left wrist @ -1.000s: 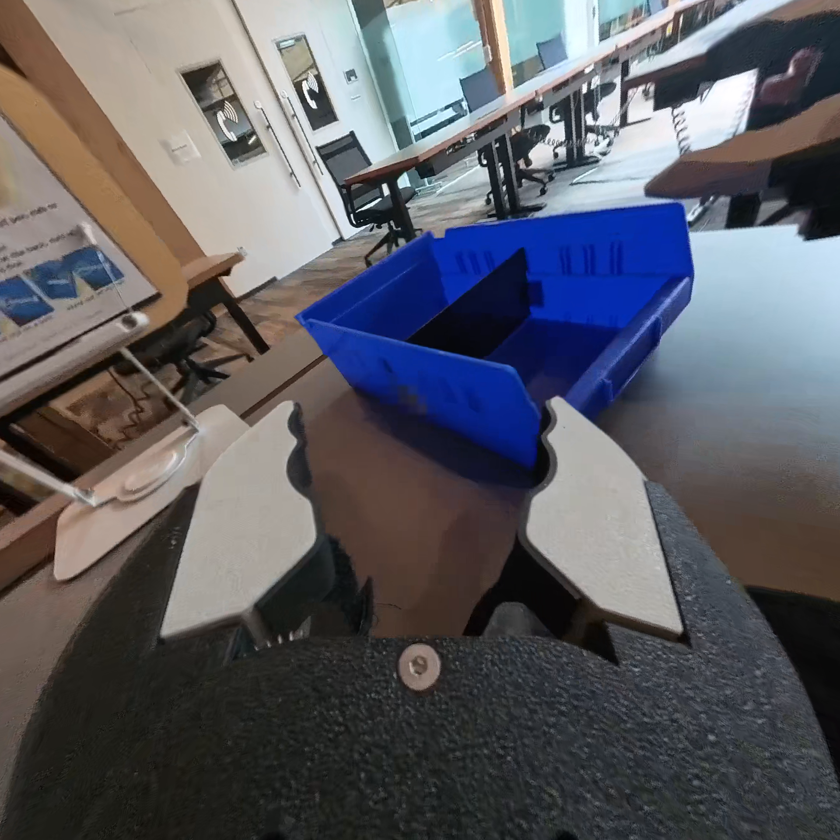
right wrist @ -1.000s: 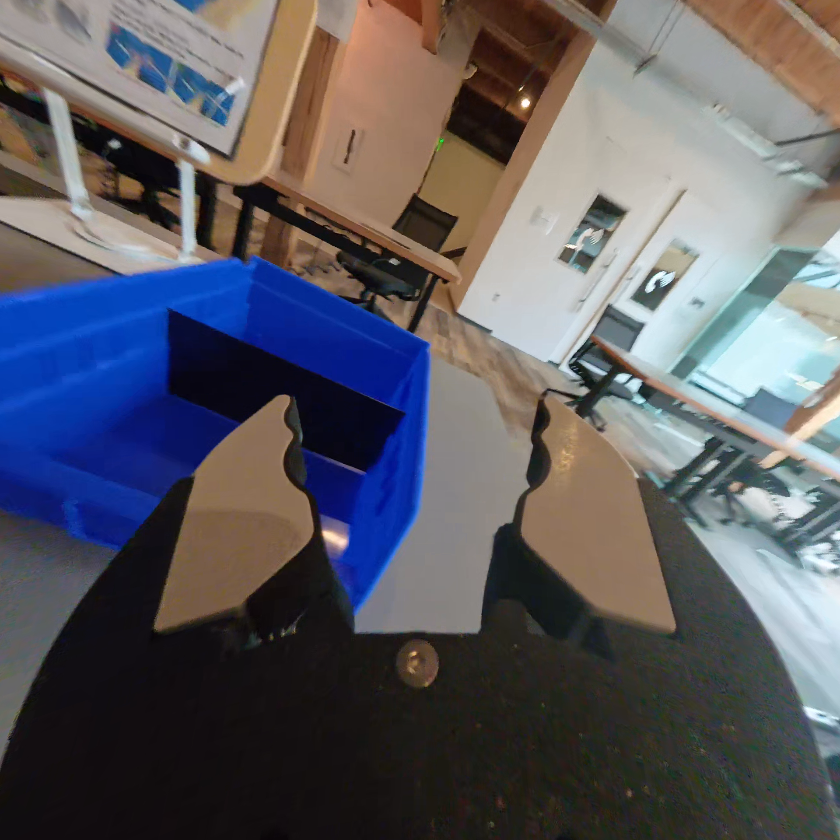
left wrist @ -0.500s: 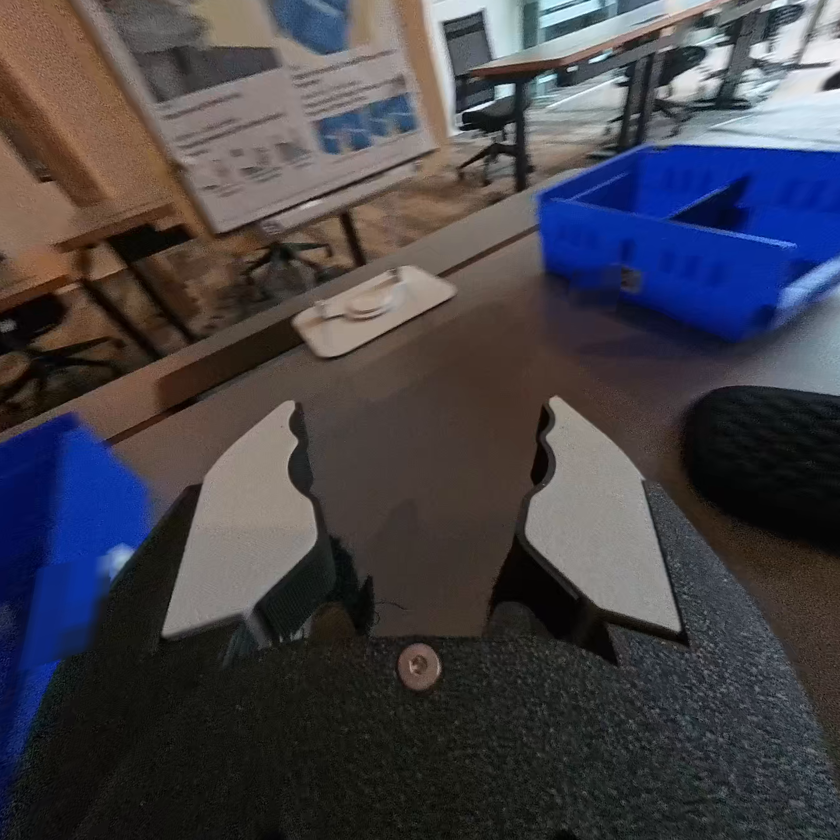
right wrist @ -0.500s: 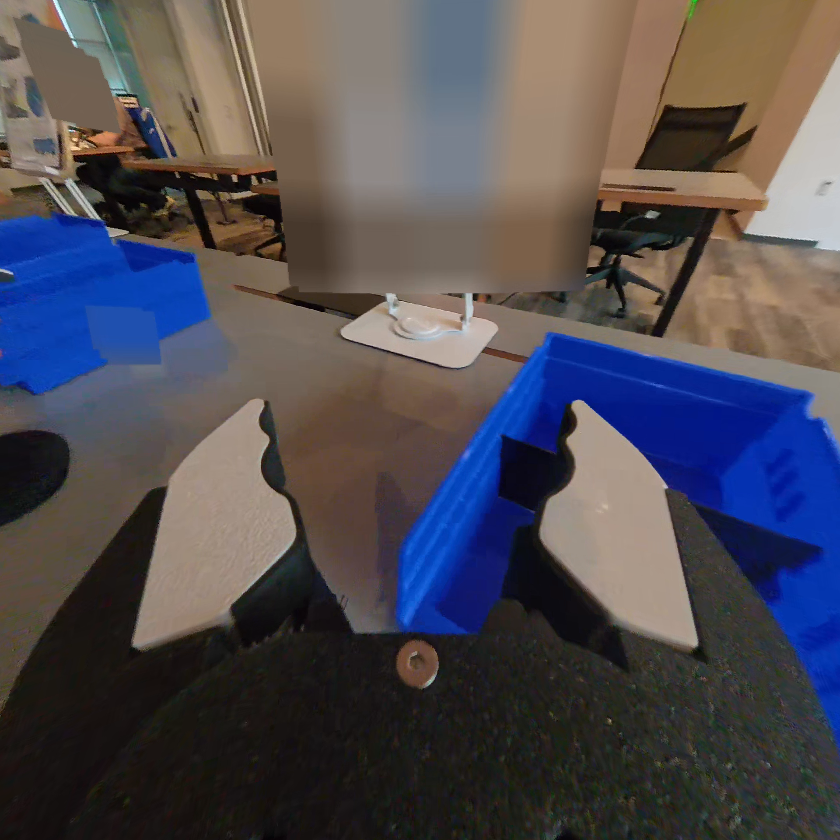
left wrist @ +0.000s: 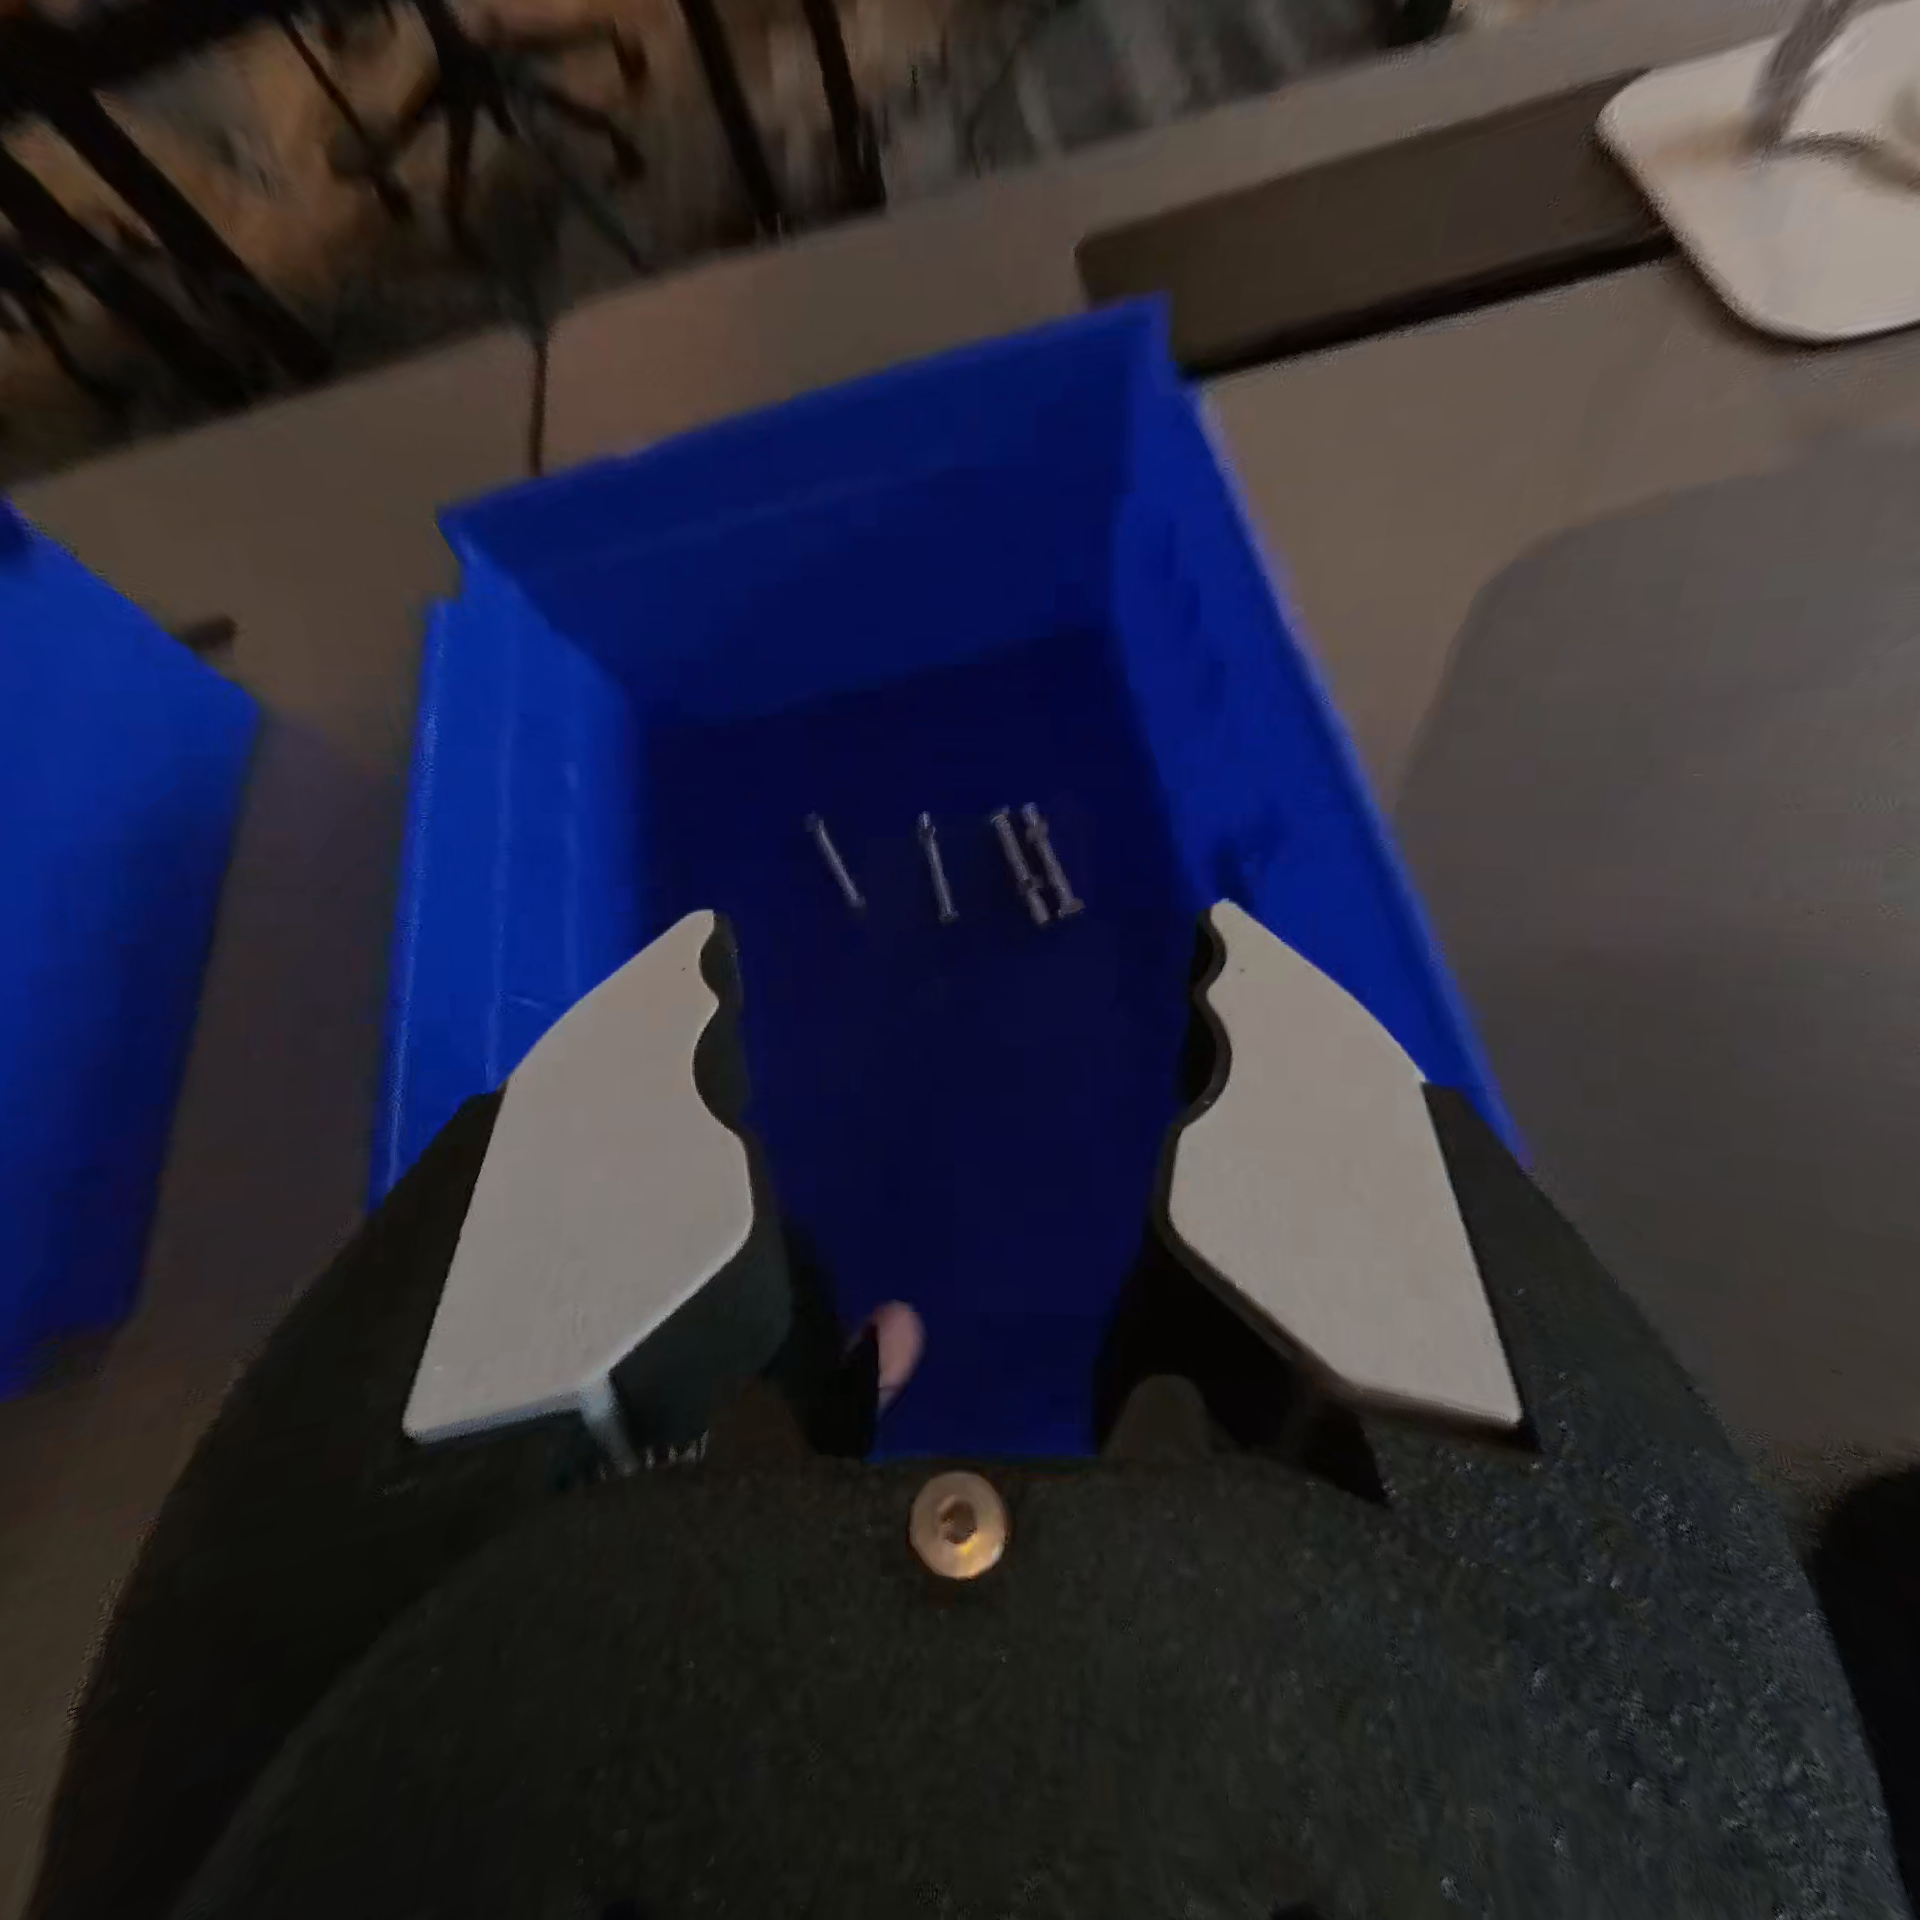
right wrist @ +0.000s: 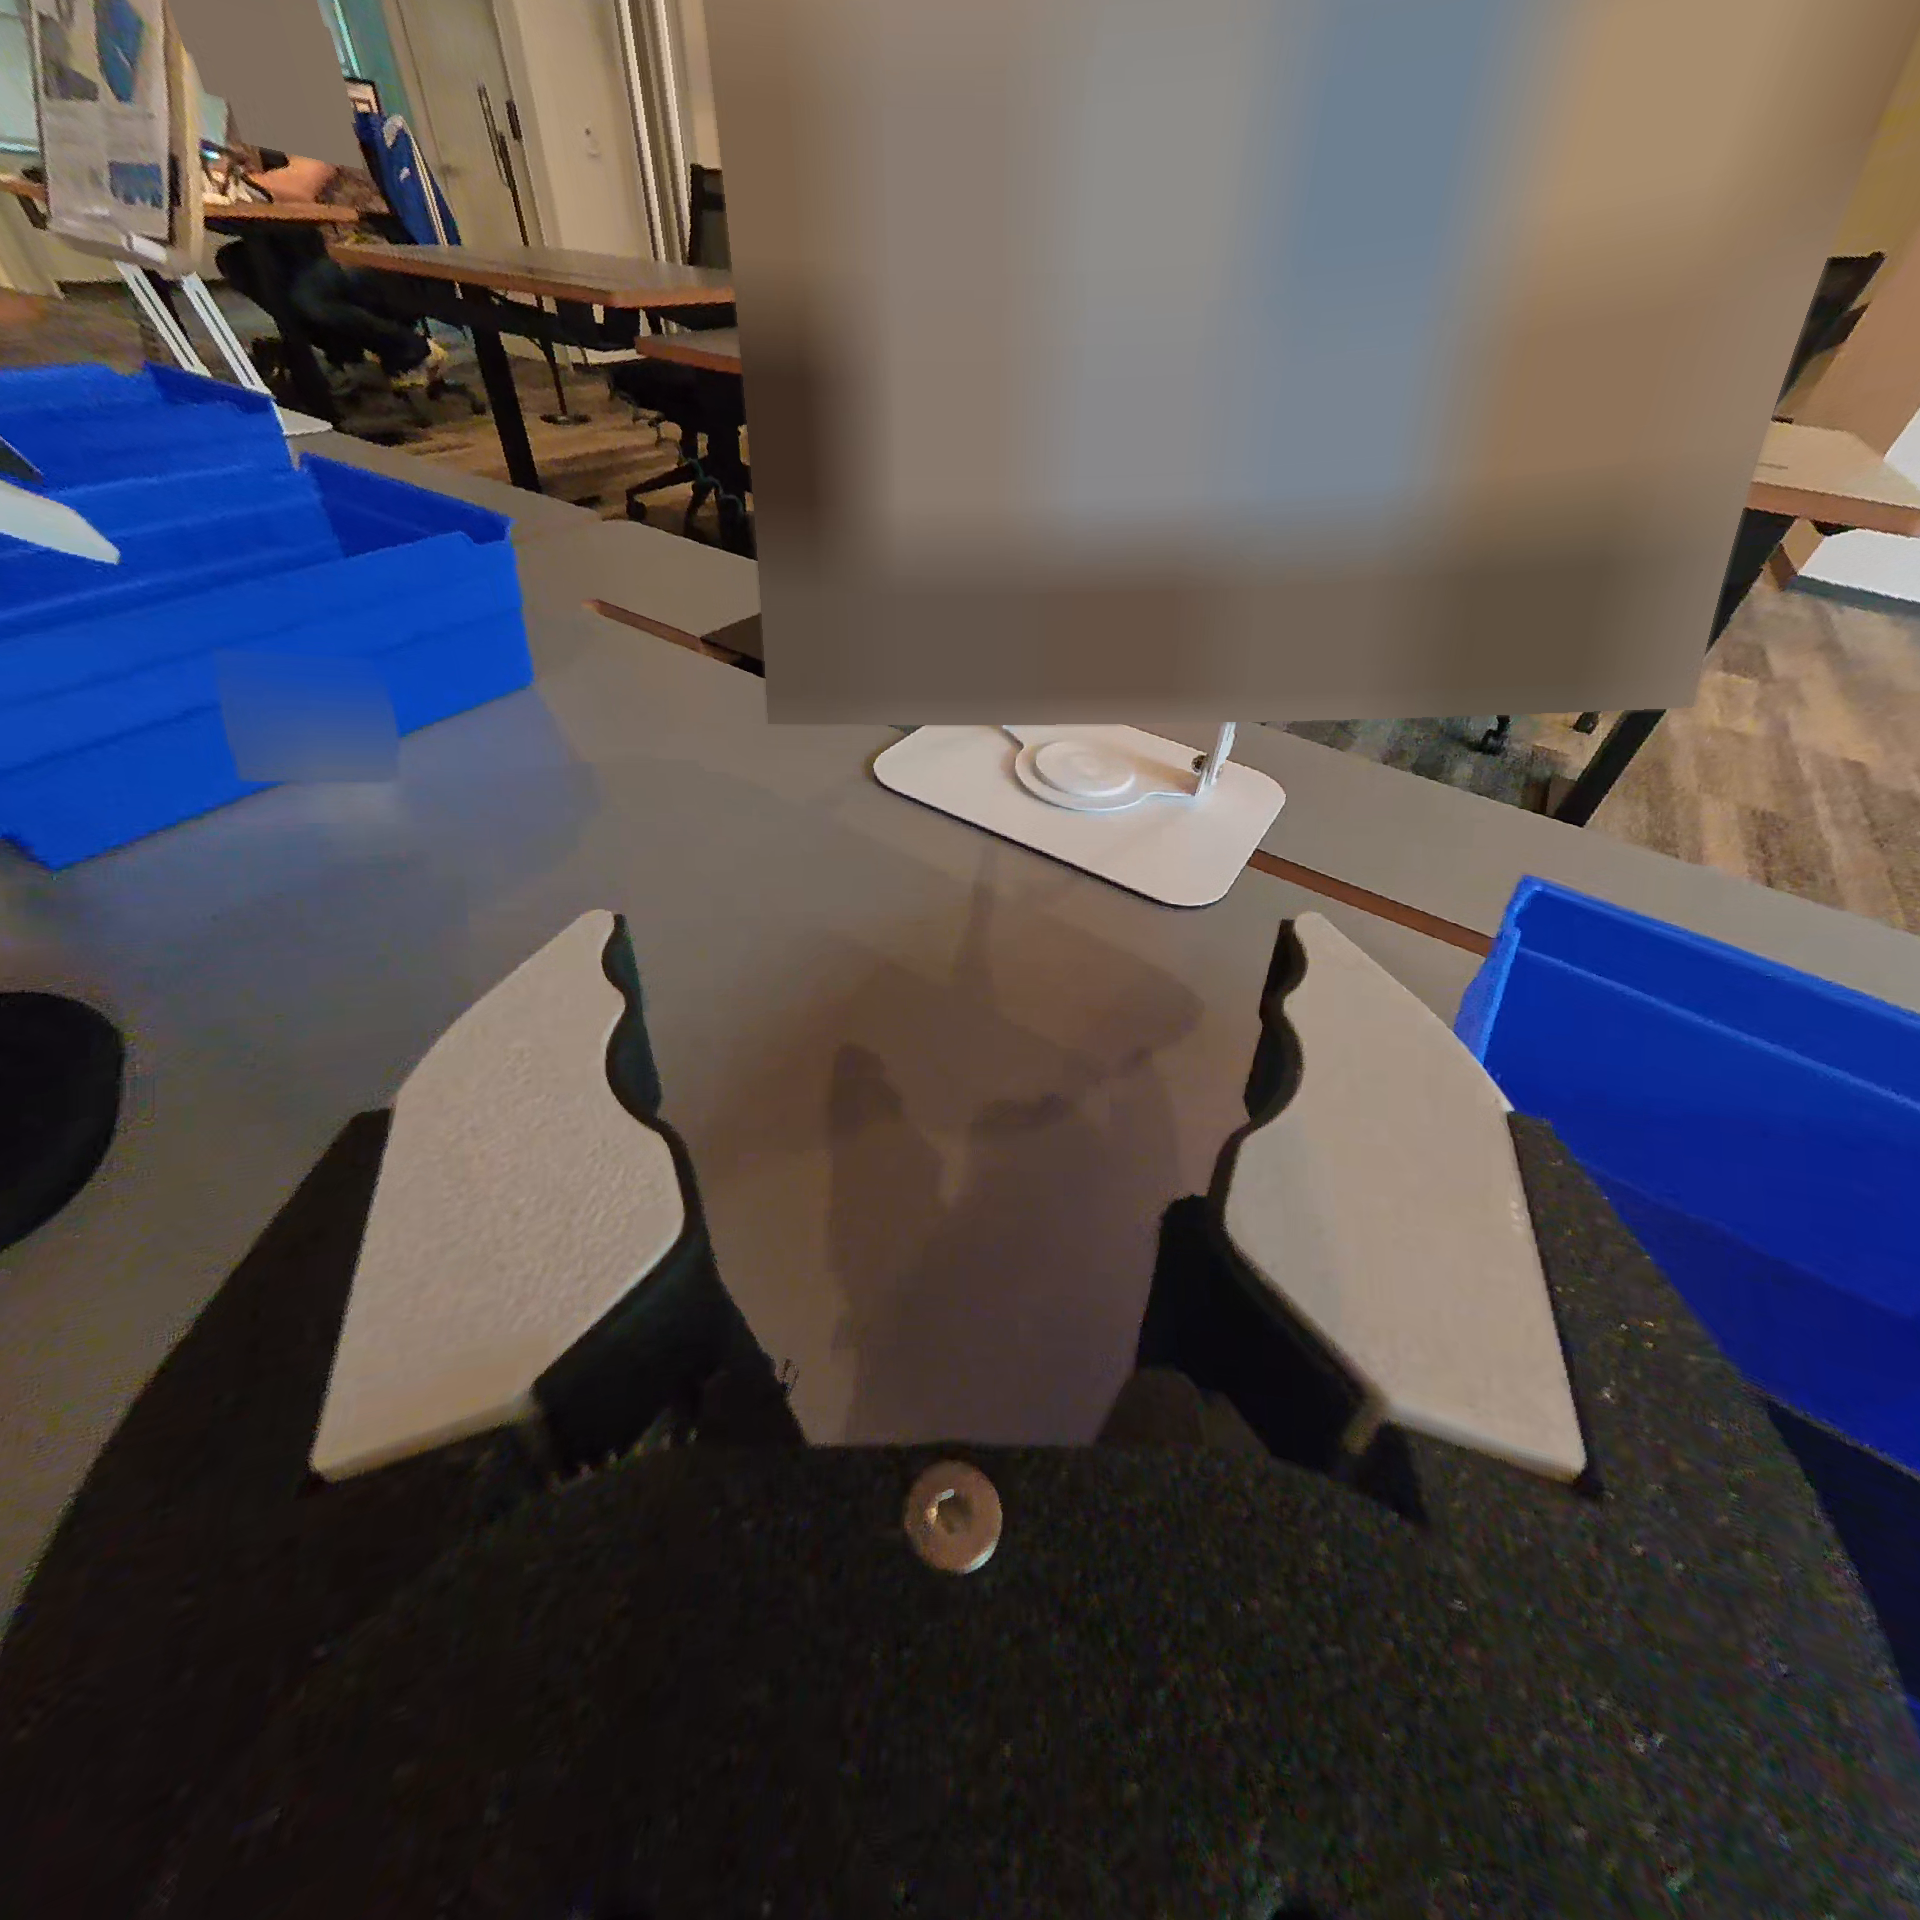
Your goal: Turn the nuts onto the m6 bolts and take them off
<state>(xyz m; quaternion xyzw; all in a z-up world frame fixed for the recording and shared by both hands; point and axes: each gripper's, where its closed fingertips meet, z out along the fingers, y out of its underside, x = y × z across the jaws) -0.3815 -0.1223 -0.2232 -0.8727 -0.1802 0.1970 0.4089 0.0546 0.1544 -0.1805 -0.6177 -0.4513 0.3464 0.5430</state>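
In the left wrist view, several thin grey bolts (left wrist: 940, 868) lie on the floor of a blue bin (left wrist: 1288, 748). My left gripper (left wrist: 961, 935) hangs above the bin's near half, open and empty, with the bolts just beyond its fingertips. In the right wrist view, my right gripper (right wrist: 951, 940) is open and empty over the bare grey table (right wrist: 727, 935). The left gripper's fingertip (right wrist: 52, 525) shows at the far left over a blue bin (right wrist: 416, 623). No nuts show in either view.
A second blue bin (left wrist: 94, 935) stands left of the bolt bin. Another blue bin (right wrist: 1704, 1101) stands right of my right gripper. A white stand base (right wrist: 1081, 805) sits at the table's back, also in the left wrist view (left wrist: 1787, 177). Desks and chairs lie beyond the table.
My left gripper swung left from the divided bin and tipped down over the bin with bolts, its jaws narrowing slightly. My right gripper turned left off the divided bin to face the stand base.
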